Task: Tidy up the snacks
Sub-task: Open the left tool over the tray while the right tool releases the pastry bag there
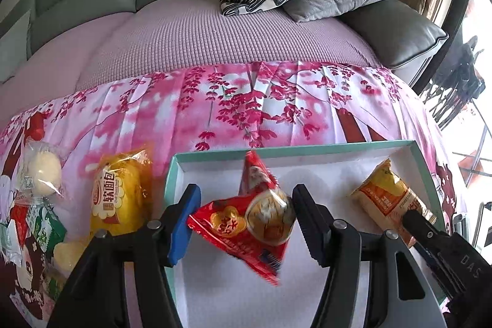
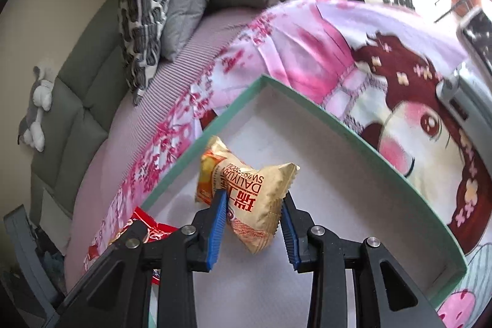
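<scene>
Teal-rimmed shallow cardboard box (image 1: pixel 307 150) on the pink floral bedspread (image 1: pixel 215 112) | left gripper (image 1: pixel 246 223) fingers pinching a red plastic snack packet (image 1: pixel 240 229) over the box | right gripper (image 2: pixel 253 223) fingers clamped on a gold Swiss-roll wrapper (image 2: pixel 246 192), also over the box

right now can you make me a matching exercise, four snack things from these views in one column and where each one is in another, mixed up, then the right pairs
Things
1. red snack packet
2. gold swiss roll packet
3. yellow soft bread packet
4. clear-wrapped white bun

Places
A. on the pink cloth, right beside the box's left wall
B. between the left gripper's fingers, over the teal-edged box
C. farthest left on the pink cloth
D. pinched in the right gripper, over the box

Pairs: 1-B, 2-D, 3-A, 4-C
</scene>
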### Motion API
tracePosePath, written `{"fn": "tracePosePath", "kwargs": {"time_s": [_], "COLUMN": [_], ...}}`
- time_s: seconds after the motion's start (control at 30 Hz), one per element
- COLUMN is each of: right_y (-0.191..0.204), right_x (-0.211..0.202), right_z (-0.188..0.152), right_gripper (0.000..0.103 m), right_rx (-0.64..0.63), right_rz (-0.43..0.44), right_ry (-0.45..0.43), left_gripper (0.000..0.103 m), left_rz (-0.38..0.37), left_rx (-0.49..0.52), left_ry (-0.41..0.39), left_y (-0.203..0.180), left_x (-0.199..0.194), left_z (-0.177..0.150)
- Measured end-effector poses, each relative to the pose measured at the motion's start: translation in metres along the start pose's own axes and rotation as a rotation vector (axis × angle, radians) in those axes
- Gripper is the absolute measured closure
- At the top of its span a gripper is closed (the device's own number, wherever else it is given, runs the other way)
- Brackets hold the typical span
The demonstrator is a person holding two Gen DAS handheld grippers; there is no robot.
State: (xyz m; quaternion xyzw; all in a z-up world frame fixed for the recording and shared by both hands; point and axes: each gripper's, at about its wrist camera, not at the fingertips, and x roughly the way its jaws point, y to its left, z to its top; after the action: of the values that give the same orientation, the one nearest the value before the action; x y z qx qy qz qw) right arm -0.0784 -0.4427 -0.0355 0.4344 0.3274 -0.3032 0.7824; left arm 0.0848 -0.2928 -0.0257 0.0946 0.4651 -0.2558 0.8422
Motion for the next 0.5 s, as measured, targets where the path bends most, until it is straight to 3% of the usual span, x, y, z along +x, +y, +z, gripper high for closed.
{"fn": "tracePosePath", "kwargs": {"time_s": [0.37,0.5], "right_y": [-0.003,-0.004], "right_x": [-0.005,-0.014], "right_z": [0.002,0.006], "right_gripper": [0.054,0.046], "right_rx": [-0.003,-0.01], "right_rz": [-0.064,-0.083], "right_ry": [0.042,0.025], "left_gripper": [0.033,0.019], "left_rz": [0.0,-0.021], "left_rx": [-0.05,-0.119], "left_ry": [-0.019,-0.023], "left_y": [0.018,0.033], "left_x": [-0.024,-0.034], "left_z": [-0.005,-0.007]}}
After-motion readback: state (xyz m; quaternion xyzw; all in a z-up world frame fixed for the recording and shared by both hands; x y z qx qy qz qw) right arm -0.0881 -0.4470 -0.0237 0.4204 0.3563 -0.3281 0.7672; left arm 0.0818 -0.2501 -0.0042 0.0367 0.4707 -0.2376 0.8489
